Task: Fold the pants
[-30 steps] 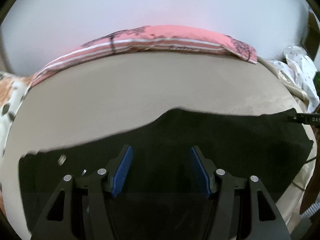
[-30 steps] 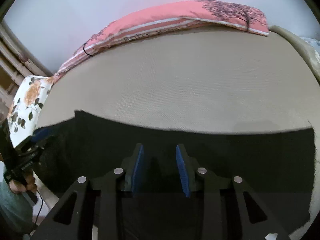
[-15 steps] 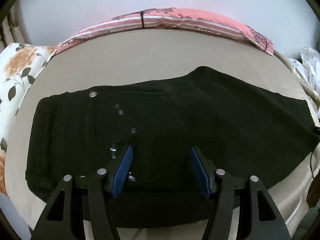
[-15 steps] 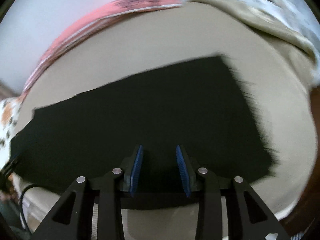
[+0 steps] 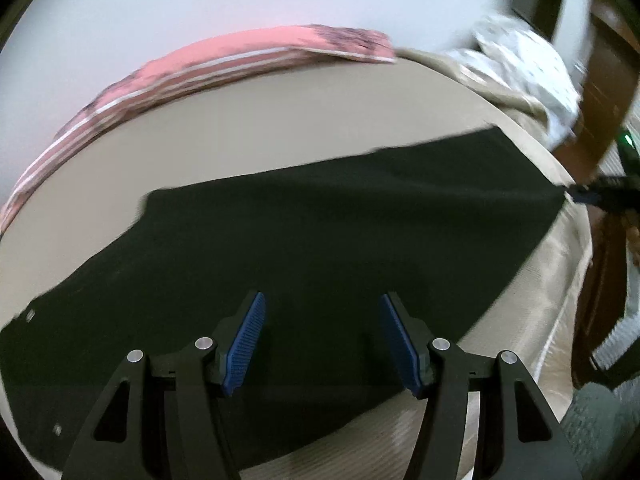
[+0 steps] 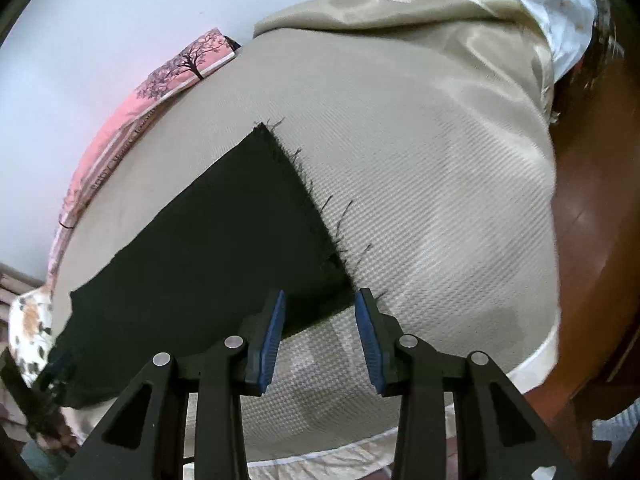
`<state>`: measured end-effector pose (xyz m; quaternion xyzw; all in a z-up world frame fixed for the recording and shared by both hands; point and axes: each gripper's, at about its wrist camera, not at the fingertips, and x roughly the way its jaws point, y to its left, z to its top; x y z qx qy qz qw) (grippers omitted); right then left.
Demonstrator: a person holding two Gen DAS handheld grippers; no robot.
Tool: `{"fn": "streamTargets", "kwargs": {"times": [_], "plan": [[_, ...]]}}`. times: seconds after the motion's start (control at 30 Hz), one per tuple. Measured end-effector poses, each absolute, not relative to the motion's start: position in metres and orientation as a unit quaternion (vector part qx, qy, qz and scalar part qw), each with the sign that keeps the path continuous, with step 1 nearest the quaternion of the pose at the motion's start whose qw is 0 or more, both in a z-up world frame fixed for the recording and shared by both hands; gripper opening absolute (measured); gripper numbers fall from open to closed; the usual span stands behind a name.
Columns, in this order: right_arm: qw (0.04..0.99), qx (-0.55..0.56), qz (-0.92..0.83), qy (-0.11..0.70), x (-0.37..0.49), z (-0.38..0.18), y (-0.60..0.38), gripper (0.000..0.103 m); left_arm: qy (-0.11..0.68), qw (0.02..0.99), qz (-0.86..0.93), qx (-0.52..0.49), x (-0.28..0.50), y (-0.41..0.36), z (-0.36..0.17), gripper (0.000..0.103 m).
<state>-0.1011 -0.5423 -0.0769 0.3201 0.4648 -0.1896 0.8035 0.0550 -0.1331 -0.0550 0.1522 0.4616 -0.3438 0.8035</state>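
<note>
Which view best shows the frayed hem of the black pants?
The right wrist view: the frayed hem runs diagonally across the mattress, loose threads sharp against the beige. The left wrist view shows the black pants broadly but blurred, with no threads discernible.

Lighting: soft, even, indoor; no hard shadows. Left wrist view: motion blur smears the pink pillow [image 5: 224, 64] at 11 o'clock and the white cloth [image 5: 528, 64] at 1 o'clock. Right wrist view: sharp; satin sheet [image 6: 460, 28] at 12 o'clock shows mild sheen. Black pants [image 5: 320, 248] read as flat, detailless dark. Fisheye bending and black vignette at all corners.
</note>
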Motion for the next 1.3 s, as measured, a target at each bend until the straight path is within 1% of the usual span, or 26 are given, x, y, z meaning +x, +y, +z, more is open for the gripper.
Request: {"fn": "streamTargets", "kwargs": {"times": [0.17, 0.2, 0.23, 0.4, 0.53, 0.73, 0.87, 0.9, 1.0, 1.07, 1.13, 1.17, 1.3], "plan": [[0.801, 0.324, -0.186, 0.467, -0.090, -0.091, -0.543, 0.024, 0.464, 0.784, -0.372, 0.179, 0.042, -0.171, -0.065, 0.061], [0.803, 0.321, -0.188, 0.465, -0.088, -0.091, -0.543, 0.013, 0.465, 0.782, -0.374, 0.182, 0.040, -0.175, -0.067, 0.061], [0.806, 0.315, -0.190, 0.463, -0.085, -0.090, -0.542, 0.007, 0.466, 0.780, -0.374, 0.184, 0.040, -0.176, -0.068, 0.061], [0.816, 0.324, -0.182, 0.443, -0.086, -0.076, -0.541, 0.003, 0.478, 0.775, -0.370, 0.185, 0.039, -0.178, -0.077, 0.061], [0.820, 0.321, -0.198, 0.431, -0.099, -0.065, -0.539, 0.003, 0.488, 0.772, -0.365, 0.182, 0.041, -0.178, -0.083, 0.061], [0.804, 0.290, -0.226, 0.468, -0.095, -0.092, -0.532, 0.002, 0.492, 0.771, -0.361, 0.183, 0.041, -0.176, -0.090, 0.062], [0.796, 0.276, -0.236, 0.485, -0.096, -0.089, -0.529, 0.003, 0.493, 0.772, -0.360, 0.177, 0.042, -0.173, -0.091, 0.063], [0.793, 0.273, -0.237, 0.491, -0.096, -0.089, -0.529, 0.009, 0.493, 0.773, -0.359, 0.175, 0.042, -0.172, -0.090, 0.063], [0.799, 0.251, -0.252, 0.485, -0.094, -0.076, -0.528, 0.019, 0.488, 0.776, -0.361, 0.172, 0.042, -0.173, -0.086, 0.063], [0.820, 0.234, -0.245, 0.461, -0.088, -0.062, -0.523, 0.020, 0.483, 0.779, -0.361, 0.173, 0.043, -0.174, -0.084, 0.063], [0.841, 0.219, -0.204, 0.451, -0.068, -0.050, -0.511, 0.028, 0.487, 0.779, -0.357, 0.171, 0.046, -0.175, -0.085, 0.063], [0.847, 0.215, -0.183, 0.450, -0.055, -0.047, -0.503, 0.030, 0.488, 0.779, -0.355, 0.171, 0.046, -0.175, -0.086, 0.063], [0.851, 0.203, -0.140, 0.463, -0.004, -0.055, -0.488, 0.030, 0.495, 0.780, -0.345, 0.165, 0.047, -0.171, -0.090, 0.063]]}}
